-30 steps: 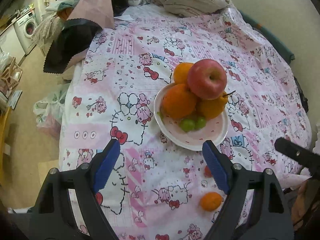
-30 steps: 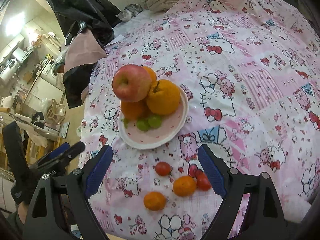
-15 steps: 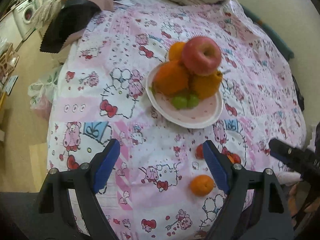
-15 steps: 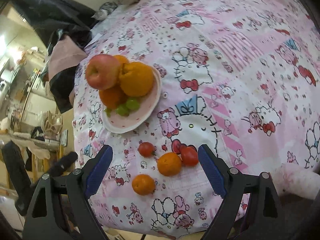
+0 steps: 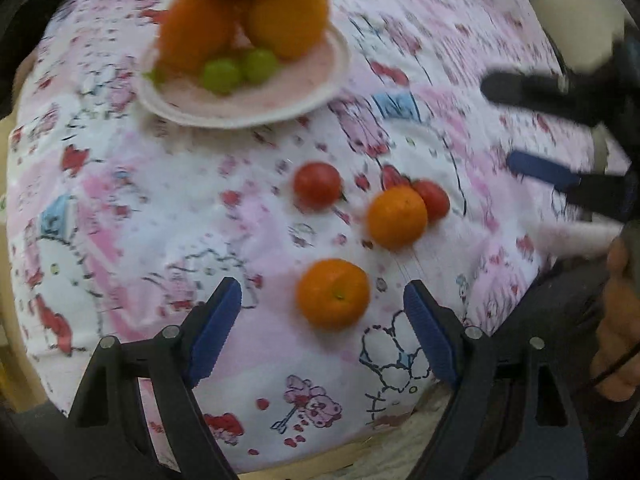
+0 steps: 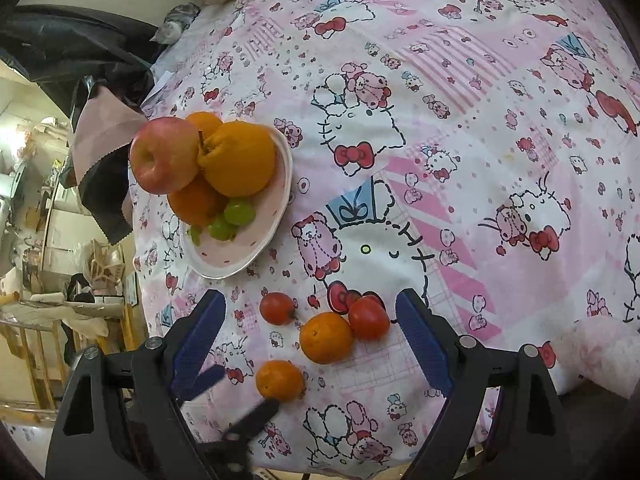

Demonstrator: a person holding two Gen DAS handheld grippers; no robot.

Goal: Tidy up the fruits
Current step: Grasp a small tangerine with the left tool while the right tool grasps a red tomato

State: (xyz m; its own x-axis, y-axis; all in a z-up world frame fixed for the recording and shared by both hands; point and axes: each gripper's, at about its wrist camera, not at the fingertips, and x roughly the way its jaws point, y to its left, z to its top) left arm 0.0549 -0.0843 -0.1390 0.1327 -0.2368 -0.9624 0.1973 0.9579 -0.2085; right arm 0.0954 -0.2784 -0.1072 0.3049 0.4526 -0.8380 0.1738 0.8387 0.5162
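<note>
mandarin stem end toward camera

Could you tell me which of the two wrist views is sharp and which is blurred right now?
Left wrist view: motion-smeared, the plate and its stacked fruit soft, the tablecloth print streaked. Right wrist view: crisp, the apple and print sharp, with fisheye bending at the edges.

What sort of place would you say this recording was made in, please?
Most likely a lived-in home: a round table under a cartoon-cat print cloth, a pink plate heaped with fruit, and at the left edge, cluttered household shelving on a bare floor.
</note>
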